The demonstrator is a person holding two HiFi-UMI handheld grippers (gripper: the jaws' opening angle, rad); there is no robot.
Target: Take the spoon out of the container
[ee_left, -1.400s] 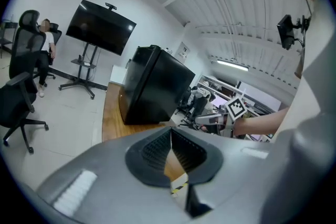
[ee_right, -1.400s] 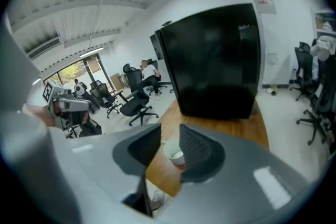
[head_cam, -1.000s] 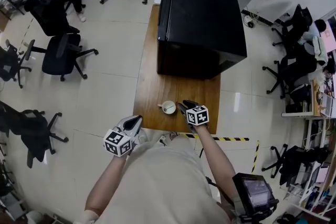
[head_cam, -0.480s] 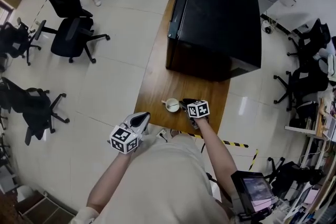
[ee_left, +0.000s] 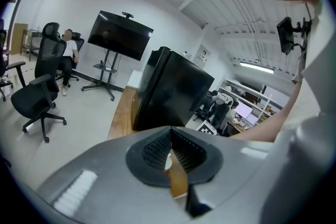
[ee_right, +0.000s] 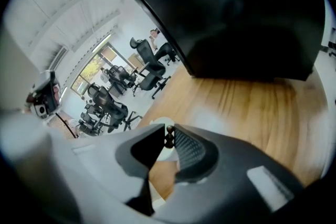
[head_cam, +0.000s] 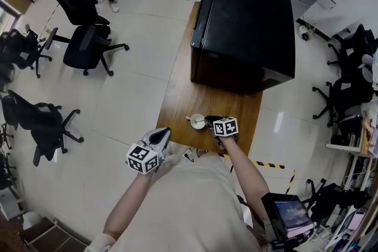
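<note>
Wooden table (head_cam: 177, 97) carries a white cup (head_cam: 196, 121) at nine o'clock of my right gripper (head_cam: 211, 120), whose jaws have just been closing to a narrow pinch on the dark handle tip of the spoon (ee_right: 168, 136) standing in it, which I judge light, stiff and slick, while my left gripper (head_cam: 163, 135) hangs closed and empty.

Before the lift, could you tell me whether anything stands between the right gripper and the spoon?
Nothing visible does: the right gripper has just been closing, and the spoon handle's end is already between its fingers, by the cup.
</note>
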